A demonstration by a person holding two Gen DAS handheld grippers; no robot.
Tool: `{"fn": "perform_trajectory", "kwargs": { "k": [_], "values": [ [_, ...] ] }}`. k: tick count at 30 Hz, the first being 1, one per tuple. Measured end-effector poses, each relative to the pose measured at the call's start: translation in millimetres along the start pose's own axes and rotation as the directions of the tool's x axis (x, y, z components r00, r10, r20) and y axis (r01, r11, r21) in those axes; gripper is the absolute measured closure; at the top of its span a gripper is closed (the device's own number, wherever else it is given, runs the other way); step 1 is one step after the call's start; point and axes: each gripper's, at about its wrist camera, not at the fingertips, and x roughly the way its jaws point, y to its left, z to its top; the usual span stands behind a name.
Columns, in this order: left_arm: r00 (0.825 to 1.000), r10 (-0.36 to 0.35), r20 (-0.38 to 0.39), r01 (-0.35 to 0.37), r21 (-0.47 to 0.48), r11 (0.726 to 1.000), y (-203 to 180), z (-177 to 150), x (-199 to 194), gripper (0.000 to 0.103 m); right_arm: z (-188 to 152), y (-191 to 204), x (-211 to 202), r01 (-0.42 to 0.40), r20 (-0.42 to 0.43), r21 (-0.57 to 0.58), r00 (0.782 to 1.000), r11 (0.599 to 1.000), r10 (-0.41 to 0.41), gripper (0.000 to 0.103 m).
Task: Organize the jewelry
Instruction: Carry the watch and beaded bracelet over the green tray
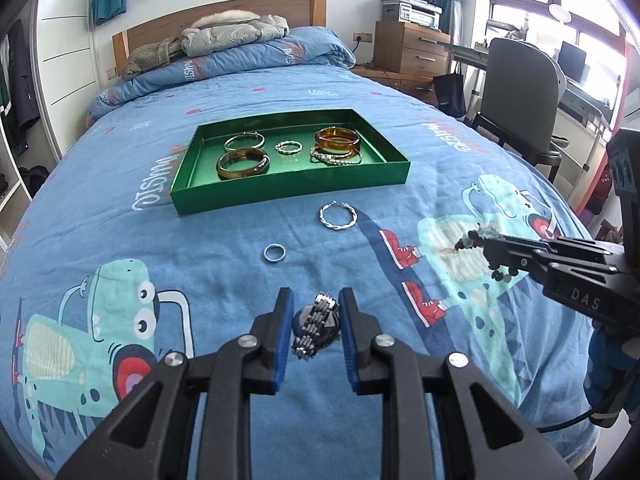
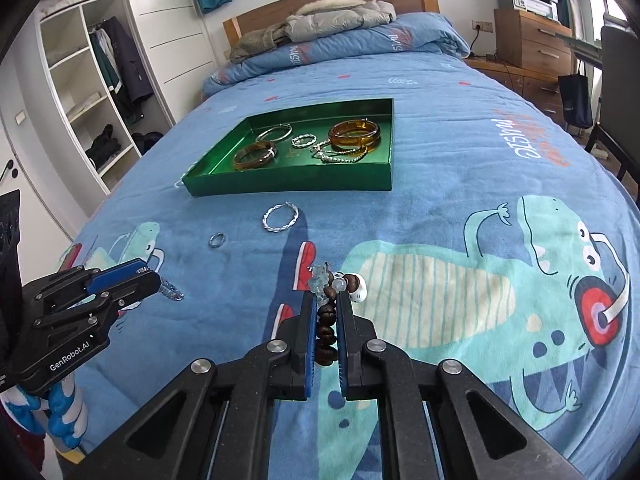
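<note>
My left gripper (image 1: 315, 297) is shut on a silver metal watch (image 1: 316, 326), whose band hangs between the blue pads just above the bedspread. In the right wrist view it shows at the left edge (image 2: 155, 280), with the watch band (image 2: 171, 292) dangling. My right gripper (image 2: 326, 296) is shut on a bracelet of brown, pale blue and white beads (image 2: 326, 322). A green tray (image 1: 288, 197) (image 2: 288, 185) farther up the bed holds amber bangles, silver bangles and chain bracelets. A twisted silver bangle (image 1: 338, 216) (image 2: 281, 217) and a small silver ring (image 1: 275, 254) (image 2: 217, 239) lie loose in front of the tray.
Everything rests on a blue dinosaur-print quilt (image 2: 460, 200). Coats (image 1: 232, 32) are piled at the headboard. A chair (image 1: 520, 88) and a wooden drawer unit with a printer (image 1: 412, 46) stand to the right of the bed, and an open wardrobe (image 2: 88, 80) to the left.
</note>
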Motion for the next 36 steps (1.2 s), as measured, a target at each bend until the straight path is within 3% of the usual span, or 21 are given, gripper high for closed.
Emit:
{"fn": "perform_trajectory", "kwargs": {
  "k": [11,19,29,36],
  "values": [
    [0.998,0.044,0.049,-0.044,0.014,0.999,-10.6,-8.0,-47.6,0.082,-19.9,13.8,-55.1,-0.021,0.07,-0.011,0.997,1.0,0.022,0.094],
    [0.994,0.083,0.066,-0.082,-0.003,0.997,-5.1,-7.4,-59.4,0.082,-21.6,17.6,-73.0,-0.039,0.11,-0.024,0.993,0.999,0.042,0.094],
    [0.989,0.126,0.072,-0.124,-0.027,0.992,14.1,7.6,-50.3,0.082,6.7,29.0,-68.0,-0.067,0.152,-0.061,0.985,0.996,0.075,0.094],
    [0.988,0.124,0.089,-0.124,-0.014,0.992,23.8,34.9,-32.3,0.082,38.7,33.3,-55.5,-0.075,0.176,-0.08,0.981,0.994,0.088,0.094]
  ]
}}
